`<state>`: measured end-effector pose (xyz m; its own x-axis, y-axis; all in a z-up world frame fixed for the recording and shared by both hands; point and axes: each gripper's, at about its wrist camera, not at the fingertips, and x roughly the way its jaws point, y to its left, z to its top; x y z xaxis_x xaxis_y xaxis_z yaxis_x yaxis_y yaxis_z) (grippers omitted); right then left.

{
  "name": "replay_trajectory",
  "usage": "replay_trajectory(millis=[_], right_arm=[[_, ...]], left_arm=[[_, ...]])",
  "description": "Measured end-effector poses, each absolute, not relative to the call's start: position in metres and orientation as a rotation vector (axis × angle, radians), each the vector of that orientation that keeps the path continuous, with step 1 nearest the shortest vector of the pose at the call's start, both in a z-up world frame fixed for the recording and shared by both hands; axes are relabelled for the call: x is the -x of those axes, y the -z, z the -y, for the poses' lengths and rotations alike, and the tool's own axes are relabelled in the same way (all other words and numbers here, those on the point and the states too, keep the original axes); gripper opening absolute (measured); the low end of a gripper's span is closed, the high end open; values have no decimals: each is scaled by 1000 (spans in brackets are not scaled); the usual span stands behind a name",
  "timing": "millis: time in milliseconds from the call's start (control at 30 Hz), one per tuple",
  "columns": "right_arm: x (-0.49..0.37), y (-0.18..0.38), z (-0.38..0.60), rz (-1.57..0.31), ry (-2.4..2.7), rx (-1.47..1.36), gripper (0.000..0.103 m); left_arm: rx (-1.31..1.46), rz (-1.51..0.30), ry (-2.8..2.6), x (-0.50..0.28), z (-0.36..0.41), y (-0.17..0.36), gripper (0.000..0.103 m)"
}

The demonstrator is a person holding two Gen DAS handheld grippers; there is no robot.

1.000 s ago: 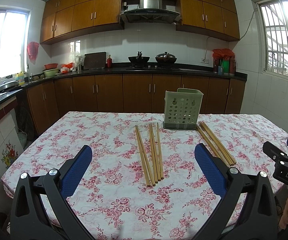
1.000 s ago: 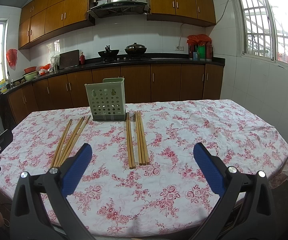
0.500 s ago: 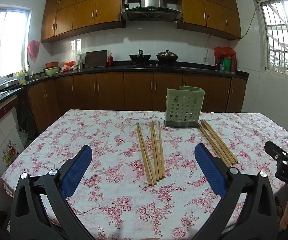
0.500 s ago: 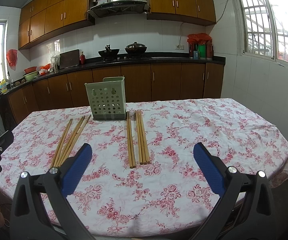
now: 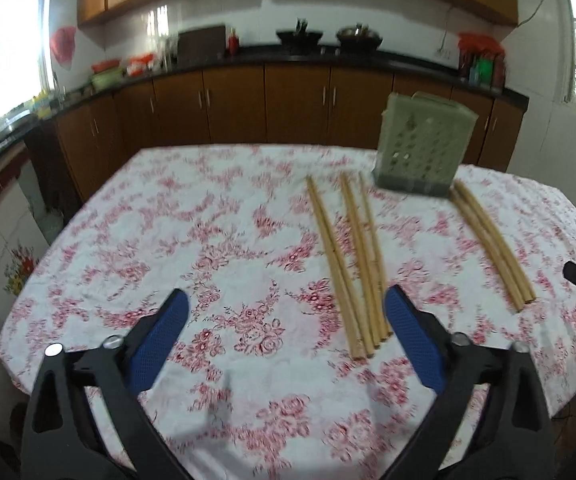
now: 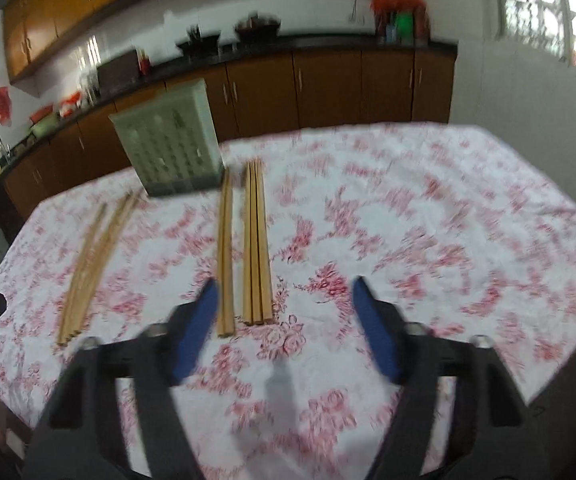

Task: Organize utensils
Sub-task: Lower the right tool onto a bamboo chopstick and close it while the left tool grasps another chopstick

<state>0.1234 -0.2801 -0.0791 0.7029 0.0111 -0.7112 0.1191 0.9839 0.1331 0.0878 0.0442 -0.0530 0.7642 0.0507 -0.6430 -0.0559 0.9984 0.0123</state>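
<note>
On the flowered desk (image 5: 207,240), chopsticks (image 5: 352,264) lie in bundles before the green holder (image 5: 424,152) near the far edge; my left fingers (image 5: 285,300) and right fingers (image 6: 283,292) hover wide apart, holding nothing.

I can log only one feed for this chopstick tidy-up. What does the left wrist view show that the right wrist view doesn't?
Only the left wrist view shows the left gripper open above the tablecloth, with the left chopstick group sharp.

Only the right wrist view shows the right gripper open over the right chopstick group, though heavily blurred.

Both show the green holder, both chopstick groups flat on the cloth, and the kitchen counter.
</note>
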Motion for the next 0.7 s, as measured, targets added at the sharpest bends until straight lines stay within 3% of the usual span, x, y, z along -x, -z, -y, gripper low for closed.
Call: replay_trajectory(millis=[100,167,400,500,700], right_arm=[[-150,100,285,-870,32,-202,26],[-164,112,286,-917,8,-226,20],[-183,119,280,-936,-38,-198,17],[-183,120,281,-928,-28,-165,9],[-183,119,291,-916,21,-177,9]], left_arm=[[26,-769,-39,-109,-48,63,76],[42,-808,-18,-121,-50,70,72],[51,-883,37,-145,-46,87,61],[72,-911,82,-153,-44,91,49],[93,-960,144,-164,-36,101,32]])
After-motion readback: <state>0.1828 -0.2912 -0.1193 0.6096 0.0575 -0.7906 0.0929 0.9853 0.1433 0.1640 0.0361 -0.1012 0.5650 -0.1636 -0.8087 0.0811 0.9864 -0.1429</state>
